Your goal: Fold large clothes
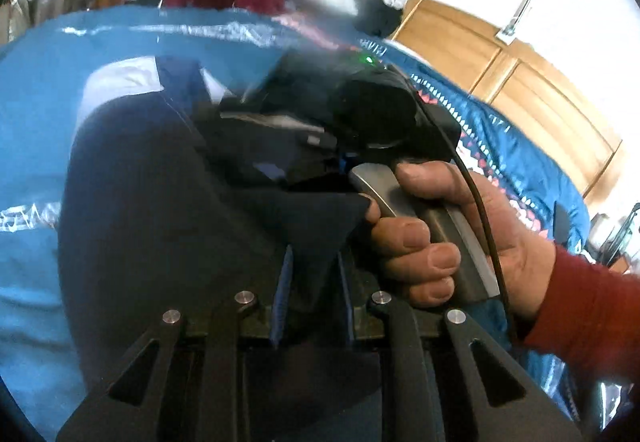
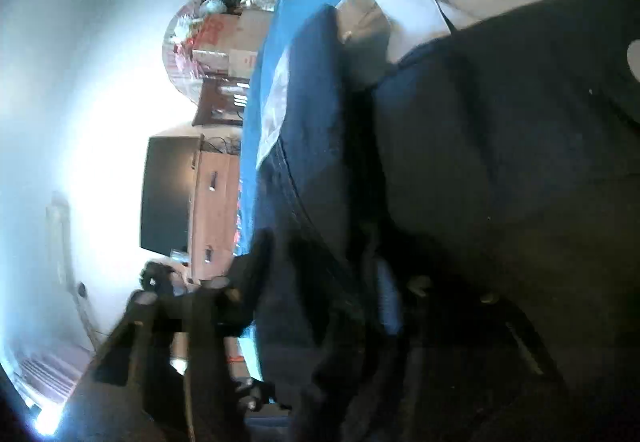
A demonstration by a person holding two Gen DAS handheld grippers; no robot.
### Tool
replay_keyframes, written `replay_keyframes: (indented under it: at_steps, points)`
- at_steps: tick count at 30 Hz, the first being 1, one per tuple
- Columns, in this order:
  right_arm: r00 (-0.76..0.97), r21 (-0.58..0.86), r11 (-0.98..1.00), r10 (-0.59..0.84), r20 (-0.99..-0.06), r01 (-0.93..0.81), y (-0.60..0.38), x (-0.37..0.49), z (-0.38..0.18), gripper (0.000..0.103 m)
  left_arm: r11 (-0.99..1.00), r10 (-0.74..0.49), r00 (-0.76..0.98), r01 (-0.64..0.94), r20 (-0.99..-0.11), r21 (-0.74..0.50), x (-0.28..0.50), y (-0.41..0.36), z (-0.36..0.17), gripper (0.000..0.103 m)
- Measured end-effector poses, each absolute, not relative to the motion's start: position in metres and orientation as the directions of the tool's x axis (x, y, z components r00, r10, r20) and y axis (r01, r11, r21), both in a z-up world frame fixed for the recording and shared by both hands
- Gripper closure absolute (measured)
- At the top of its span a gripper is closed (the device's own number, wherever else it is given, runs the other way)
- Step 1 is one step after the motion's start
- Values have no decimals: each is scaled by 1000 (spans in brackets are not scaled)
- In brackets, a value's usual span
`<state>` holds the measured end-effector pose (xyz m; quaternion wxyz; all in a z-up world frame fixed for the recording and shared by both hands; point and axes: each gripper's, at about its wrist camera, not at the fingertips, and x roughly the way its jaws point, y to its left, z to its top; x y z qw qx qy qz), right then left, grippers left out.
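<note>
L gripper closed on dark navy garment, cloth bunched btwn its fingers and running up-left ahead over blue bedspread. R gripper also pinching same garment, just right of L, hand on its handle. R view blurry; fold prob goes forward.

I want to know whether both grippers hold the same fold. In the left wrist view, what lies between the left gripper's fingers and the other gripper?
Only dark navy garment: it runs from the left hand-held gripper to the right hand-held gripper.
</note>
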<state>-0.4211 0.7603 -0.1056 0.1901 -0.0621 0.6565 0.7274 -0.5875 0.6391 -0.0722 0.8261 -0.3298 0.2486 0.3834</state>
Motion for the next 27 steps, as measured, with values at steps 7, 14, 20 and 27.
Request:
replay_keyframes:
  at_steps: [7,14,20,27]
  points:
    - [-900,934,-146,350,-260,-326,721,-394,-60,100,535,479,610,-773,-631,-341,-575,619,-45,83]
    - [-797,914,-98,533,-285,-393,662,-307,-49,101,687,339,741,-616,-580,-385,-511,597,-31,81]
    - [-735,903,64,557,-386,-426,660,-268,-94,101,636,172,722,-601,-670,-484,-467,616,-99,81]
    - [-754,910,51,542,-371,-411,656,-263,-93,66,650,170,726,-590,-666,-478,-470,614,-99,76]
